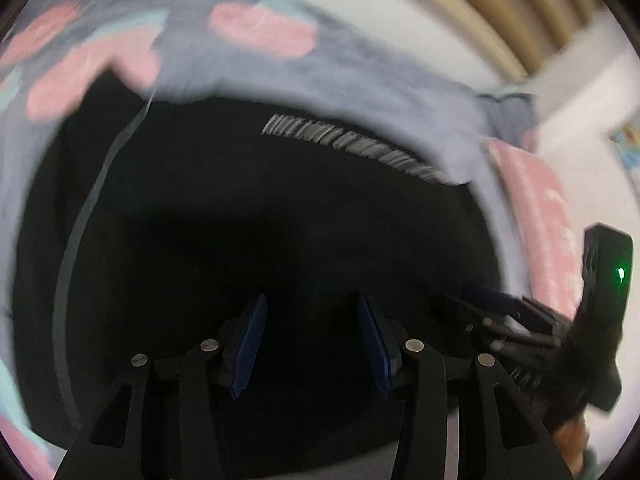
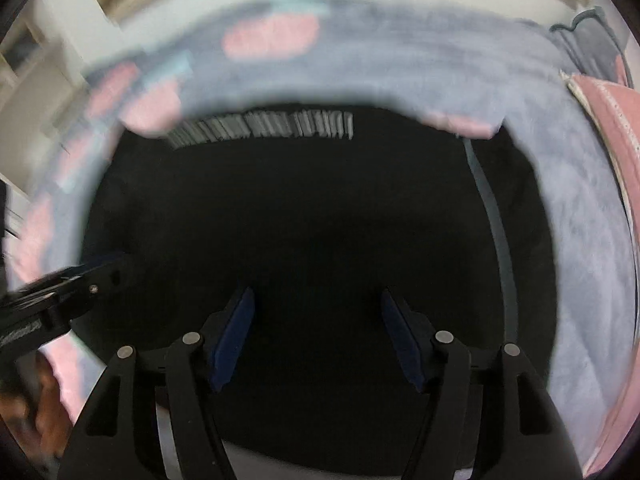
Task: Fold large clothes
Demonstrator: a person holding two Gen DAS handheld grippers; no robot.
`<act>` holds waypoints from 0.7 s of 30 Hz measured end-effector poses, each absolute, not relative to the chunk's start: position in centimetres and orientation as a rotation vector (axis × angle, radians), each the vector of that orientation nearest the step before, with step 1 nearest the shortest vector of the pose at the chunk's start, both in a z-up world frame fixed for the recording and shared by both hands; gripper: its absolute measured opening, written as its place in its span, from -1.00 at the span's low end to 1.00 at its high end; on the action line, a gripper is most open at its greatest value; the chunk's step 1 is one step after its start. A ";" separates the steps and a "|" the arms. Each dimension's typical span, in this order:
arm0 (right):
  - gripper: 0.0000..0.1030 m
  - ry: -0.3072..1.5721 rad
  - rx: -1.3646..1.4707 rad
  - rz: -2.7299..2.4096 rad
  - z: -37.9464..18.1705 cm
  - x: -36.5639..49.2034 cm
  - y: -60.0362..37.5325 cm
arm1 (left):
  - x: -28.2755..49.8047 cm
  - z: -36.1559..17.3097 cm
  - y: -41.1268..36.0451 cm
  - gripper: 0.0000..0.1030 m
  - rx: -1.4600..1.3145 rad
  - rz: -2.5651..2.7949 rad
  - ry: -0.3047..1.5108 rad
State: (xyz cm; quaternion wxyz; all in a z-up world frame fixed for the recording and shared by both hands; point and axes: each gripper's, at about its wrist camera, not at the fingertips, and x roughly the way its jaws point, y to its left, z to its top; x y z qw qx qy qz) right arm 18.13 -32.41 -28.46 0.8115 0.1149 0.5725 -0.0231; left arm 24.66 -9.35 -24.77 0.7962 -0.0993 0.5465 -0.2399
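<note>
The black garment is spread flat across a grey fleece blanket with pink and pale teal patches, and it fills most of both wrist views. A band of blurry grey-white print runs across its upper part, and a thin grey stripe curves down one side. The blanket wraps around the dark fabric on every side that shows. Over at the right edge there's a pink cloth lying on the blanket, just beside the garment. Both views are pretty smeared, so fine detail is a no-go.

The left gripper hangs over the black fabric with its blue-padded fingers parted about halfway, and nothing sits between them. The right gripper is spread a fair bit wider, also above the garment, also holding nothing; its fingers are clear of the cloth as far as the blur lets anyone tell. Each gripper pokes into the other's view from the side, and the right one shows a small green light on its body.
</note>
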 end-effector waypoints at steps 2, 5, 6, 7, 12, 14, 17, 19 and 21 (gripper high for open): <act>0.35 1.234 0.210 -0.052 -30.9 18.1 -31.7 | 24.4 -27.0 -8.9 -0.07 -0.276 -0.483 1.161; 0.35 1.228 0.223 -0.056 -31.8 18.1 -31.7 | 24.5 -27.5 -10.2 -0.07 -0.183 -0.460 1.149; 0.35 1.227 0.223 -0.058 -31.7 18.1 -31.7 | 24.5 -27.3 -10.7 -0.07 -0.149 -0.451 1.146; 0.35 1.228 0.218 -0.060 -31.7 18.0 -31.6 | 24.4 -27.2 -11.0 -0.06 -0.122 -0.447 1.143; 0.33 1.223 0.218 -0.011 -28.5 18.7 -31.6 | 25.3 -24.3 -11.1 -0.06 -0.088 -0.484 1.176; 0.33 1.147 0.217 -0.004 -26.0 19.8 -31.9 | 25.7 -22.3 -10.7 -0.06 -0.089 -0.472 1.139; 0.33 1.115 0.201 -0.053 -25.1 23.1 -32.2 | 27.5 -21.4 -10.5 -0.06 -0.116 -0.441 1.136; 0.29 1.165 0.241 -0.029 -26.9 25.5 -32.3 | 29.5 -22.9 -10.0 -0.06 -0.129 -0.379 1.172; 0.29 1.247 0.287 -0.029 -30.2 26.6 -32.8 | 31.6 -26.1 -9.7 -0.06 -0.158 -0.359 1.273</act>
